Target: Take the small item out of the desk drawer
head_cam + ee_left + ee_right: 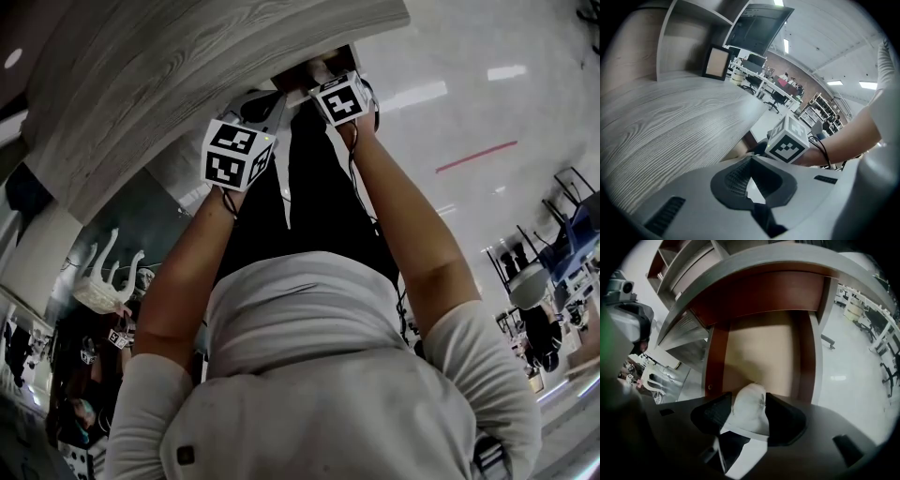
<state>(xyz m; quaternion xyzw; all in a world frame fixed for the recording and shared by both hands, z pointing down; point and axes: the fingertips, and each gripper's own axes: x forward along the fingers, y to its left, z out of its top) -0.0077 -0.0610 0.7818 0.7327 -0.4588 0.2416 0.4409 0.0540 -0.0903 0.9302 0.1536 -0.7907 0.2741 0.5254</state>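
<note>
The desk drawer (717, 357) stands pulled out under the grey wood desk top (754, 258), showing red-brown sides and a pale floor. A small white rounded item (750, 404) lies at the drawer's near end, between the jaws of my right gripper (749, 411). Those jaws stand wide, close beside the item on both sides. In the head view, both marker cubes are held up at the desk edge (187, 84): left gripper (258, 108), right gripper (330, 82). My left gripper (751, 182) hovers beside the desk top (670, 126), jaws together, empty.
A shelf unit (679, 42), a small framed picture (716, 63) and a dark monitor (757, 28) stand at the back of the desk. Office chairs (886, 348) and further desks fill the room to the right. White swan figures (103, 277) stand low at the left.
</note>
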